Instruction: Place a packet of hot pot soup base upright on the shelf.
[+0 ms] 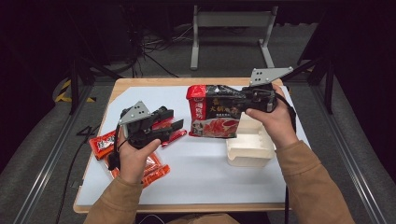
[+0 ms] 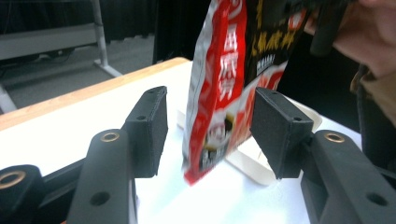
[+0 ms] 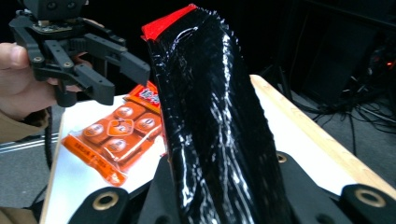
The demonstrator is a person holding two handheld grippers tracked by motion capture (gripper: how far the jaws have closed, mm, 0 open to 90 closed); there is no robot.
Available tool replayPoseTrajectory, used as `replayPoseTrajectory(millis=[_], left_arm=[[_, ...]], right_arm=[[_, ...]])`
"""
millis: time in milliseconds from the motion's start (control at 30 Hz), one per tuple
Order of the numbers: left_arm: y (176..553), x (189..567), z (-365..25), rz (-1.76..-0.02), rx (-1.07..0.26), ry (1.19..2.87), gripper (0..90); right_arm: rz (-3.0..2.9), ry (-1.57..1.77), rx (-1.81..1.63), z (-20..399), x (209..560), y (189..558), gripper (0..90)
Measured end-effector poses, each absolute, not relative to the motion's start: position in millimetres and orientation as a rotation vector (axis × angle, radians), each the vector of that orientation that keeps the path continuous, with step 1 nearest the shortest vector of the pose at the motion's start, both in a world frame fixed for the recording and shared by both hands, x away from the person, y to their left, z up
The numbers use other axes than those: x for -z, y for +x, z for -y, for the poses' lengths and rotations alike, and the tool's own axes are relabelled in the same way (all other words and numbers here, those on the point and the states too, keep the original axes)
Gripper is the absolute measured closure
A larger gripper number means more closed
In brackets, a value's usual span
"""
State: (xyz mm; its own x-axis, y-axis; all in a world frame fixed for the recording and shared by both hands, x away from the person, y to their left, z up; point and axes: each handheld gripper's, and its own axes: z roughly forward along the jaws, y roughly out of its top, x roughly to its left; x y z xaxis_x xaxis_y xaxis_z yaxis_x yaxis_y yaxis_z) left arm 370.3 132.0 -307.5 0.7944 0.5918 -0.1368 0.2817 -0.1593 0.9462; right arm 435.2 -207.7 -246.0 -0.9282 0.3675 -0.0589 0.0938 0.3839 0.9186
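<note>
The right gripper [image 1: 243,99] is clamped on the noodle packet [image 1: 215,111], a red and black bag with printed characters and a food photo on its front, and holds it up off the table [image 1: 196,177], just to the left of the white tray [image 1: 250,148]. In the right gripper view the packet's glossy black back [image 3: 219,140] rises straight out from between that gripper's 2 jaws, which press on it from both sides, with its red top seam at the upper end. The left gripper [image 1: 175,127] sits lower and to the left of the packet, pointing toward it with its jaws apart. In the left gripper view the packet's lower corner [image 2: 219,116] hangs in the gap between the 2 black pads [image 2: 152,126], and neither pad touches it: white table shows on either side of the bag, so this gripper stands open and holds nothing. Behind the bag in that view a part of the white tray [image 2: 254,168] rests on the table. Under and around the left hand [image 1: 135,156] lie several orange-red snack packs [image 1: 156,170], flat on the white table surface; the right gripper view shows 1 of them [image 3: 119,140] as a clear pack of round pieces, with the left gripper [image 3: 119,74] hovering above it, apart from it.
</note>
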Motion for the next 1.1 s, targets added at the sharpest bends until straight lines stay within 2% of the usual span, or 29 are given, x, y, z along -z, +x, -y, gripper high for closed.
replayPoseTrajectory(millis=[1100], left_arm=[[377.9, 315.5, -144.2, -0.764, -0.328, 1.735, 47.9]], right_arm=[[-2.263, 0.468, -1.426, 269.2, 229.5, 484.1, 79.3]])
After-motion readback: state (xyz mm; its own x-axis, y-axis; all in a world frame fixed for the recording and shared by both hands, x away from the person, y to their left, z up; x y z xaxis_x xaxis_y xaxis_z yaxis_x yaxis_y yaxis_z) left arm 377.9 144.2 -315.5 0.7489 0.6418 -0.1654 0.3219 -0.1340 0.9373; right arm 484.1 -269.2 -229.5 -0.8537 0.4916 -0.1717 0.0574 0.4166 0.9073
